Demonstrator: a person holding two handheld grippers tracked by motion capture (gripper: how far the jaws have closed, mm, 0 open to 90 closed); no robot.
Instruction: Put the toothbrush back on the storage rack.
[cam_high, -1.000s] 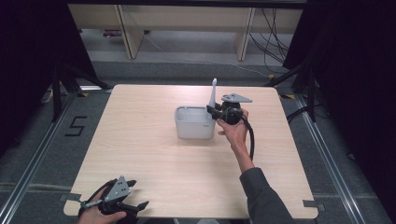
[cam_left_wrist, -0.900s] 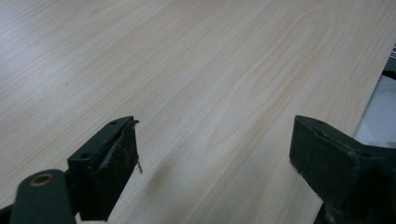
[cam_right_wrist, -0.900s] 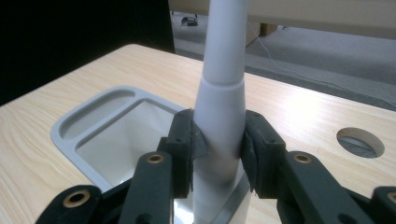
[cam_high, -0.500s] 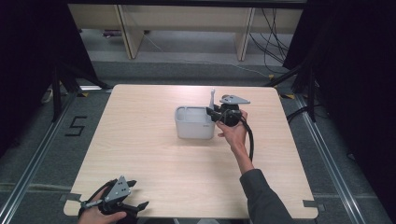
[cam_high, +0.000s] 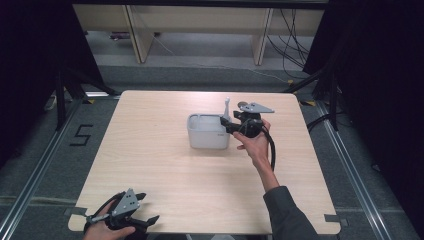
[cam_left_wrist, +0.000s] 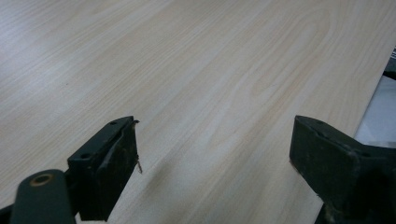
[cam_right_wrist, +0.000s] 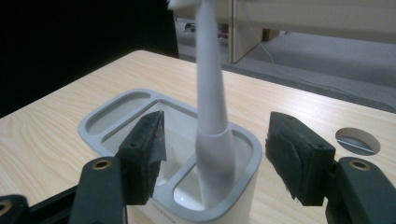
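Nearest the person, the left gripper (cam_high: 131, 220) rests at the front left corner of the pale wood-grain table (cam_high: 165, 175), its jaws released and spread over bare wood, with nothing between them. Farther out, near the middle of the table, the right gripper (cam_right_wrist: 217, 156) sits level at the right end of the grey, rounded-rectangular plastic holder (cam_high: 207, 131). Its jaws have just been opening, and the slim white plastic toothbrush (cam_right_wrist: 212, 107) now stands between the pads (cam_right_wrist: 148, 144), clear of both, its base down in the holder's small end slot.

The risk, as I judge it, lies in the retreat: the brush stands tall and a little tilted, so a pad brushing the handle as the gripper backs away could tip it out or drag the light holder across the wood
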